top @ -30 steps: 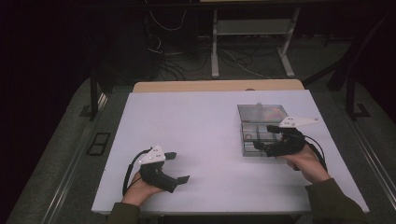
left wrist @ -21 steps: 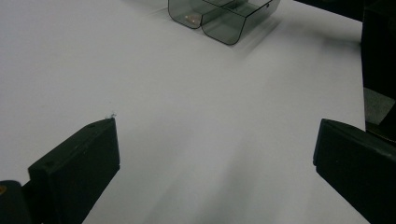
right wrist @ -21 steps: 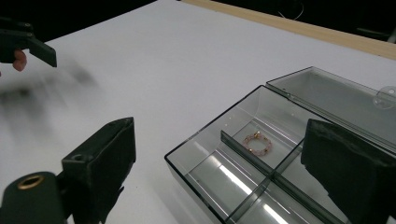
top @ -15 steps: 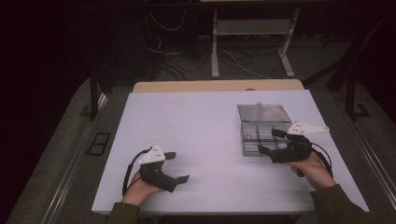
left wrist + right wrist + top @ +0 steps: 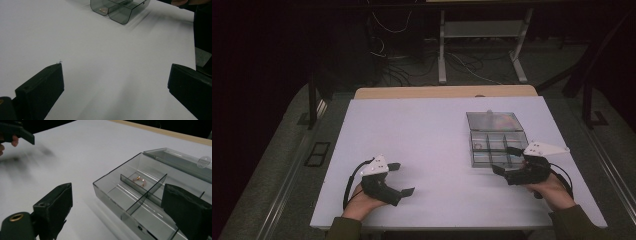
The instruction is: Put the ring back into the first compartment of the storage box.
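In the high view, the right gripper [image 5: 504,161] had drawn back off the clear box [image 5: 496,138] to its near edge since 1 second earlier; the left gripper [image 5: 401,178] hadn't moved. The box's long axis ran away from the person, lid open at the far end. In the left gripper view the jaws stood wide and empty. In the right gripper view they were wide too — a small gold piece [image 5: 139,179] lay in 1 compartment.
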A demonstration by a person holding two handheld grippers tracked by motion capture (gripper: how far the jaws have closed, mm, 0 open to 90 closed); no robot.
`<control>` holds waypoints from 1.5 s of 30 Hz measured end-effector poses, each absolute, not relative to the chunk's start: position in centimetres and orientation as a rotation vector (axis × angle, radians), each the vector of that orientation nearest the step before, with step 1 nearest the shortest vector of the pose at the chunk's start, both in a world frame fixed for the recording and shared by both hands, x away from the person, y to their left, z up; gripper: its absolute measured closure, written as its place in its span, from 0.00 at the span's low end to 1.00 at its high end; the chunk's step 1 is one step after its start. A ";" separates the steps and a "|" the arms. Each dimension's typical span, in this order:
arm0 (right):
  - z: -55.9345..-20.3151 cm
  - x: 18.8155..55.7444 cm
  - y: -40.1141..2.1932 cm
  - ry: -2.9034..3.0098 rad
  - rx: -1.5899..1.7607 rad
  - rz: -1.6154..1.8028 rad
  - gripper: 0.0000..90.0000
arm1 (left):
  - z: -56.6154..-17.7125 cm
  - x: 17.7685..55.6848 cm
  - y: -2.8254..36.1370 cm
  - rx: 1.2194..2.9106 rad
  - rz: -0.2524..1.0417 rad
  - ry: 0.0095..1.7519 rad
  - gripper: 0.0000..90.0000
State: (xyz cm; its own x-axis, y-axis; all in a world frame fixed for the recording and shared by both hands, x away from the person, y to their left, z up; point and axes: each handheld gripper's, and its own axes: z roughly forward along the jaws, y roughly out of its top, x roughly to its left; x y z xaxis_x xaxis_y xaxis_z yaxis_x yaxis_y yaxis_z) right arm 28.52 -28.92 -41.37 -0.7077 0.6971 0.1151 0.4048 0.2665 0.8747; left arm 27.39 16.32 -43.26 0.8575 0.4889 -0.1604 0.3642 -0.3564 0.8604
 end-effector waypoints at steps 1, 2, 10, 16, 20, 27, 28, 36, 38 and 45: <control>-41.4 28.4 -29.0 2.249 1.010 1.413 0.11 | -43.3 27.4 16.3 1.980 0.150 0.627 0.00; -41.4 28.4 -29.0 2.249 1.010 1.413 0.11 | -43.3 27.4 16.3 1.980 0.150 0.627 0.00; -42.3 26.9 -29.7 2.259 1.015 1.425 0.11 | -43.2 27.4 16.3 1.981 0.153 0.628 0.00; -42.8 26.1 -30.1 2.274 1.016 1.425 0.11 | -43.3 27.4 16.3 1.982 0.154 0.629 0.00; -43.2 25.6 -30.2 2.283 1.005 1.411 0.11 | -43.2 27.4 16.3 1.980 0.157 0.629 0.00; -43.5 25.1 -30.5 2.284 0.992 1.406 0.11 | -43.3 27.3 16.4 1.985 0.156 0.637 0.00; -43.5 25.0 -30.5 2.286 0.996 1.407 0.11 | -43.3 27.3 16.4 1.985 0.156 0.637 0.00; -44.0 24.4 -30.7 2.296 1.001 1.399 0.11 | -43.3 27.3 16.4 1.986 0.157 0.635 0.00; -44.1 24.3 -30.7 2.300 1.001 1.388 0.11 | -43.3 27.3 16.4 1.987 0.156 0.634 0.00; -44.3 24.4 -30.7 2.311 1.005 1.375 0.11 | -43.4 27.3 16.4 1.989 0.159 0.635 0.00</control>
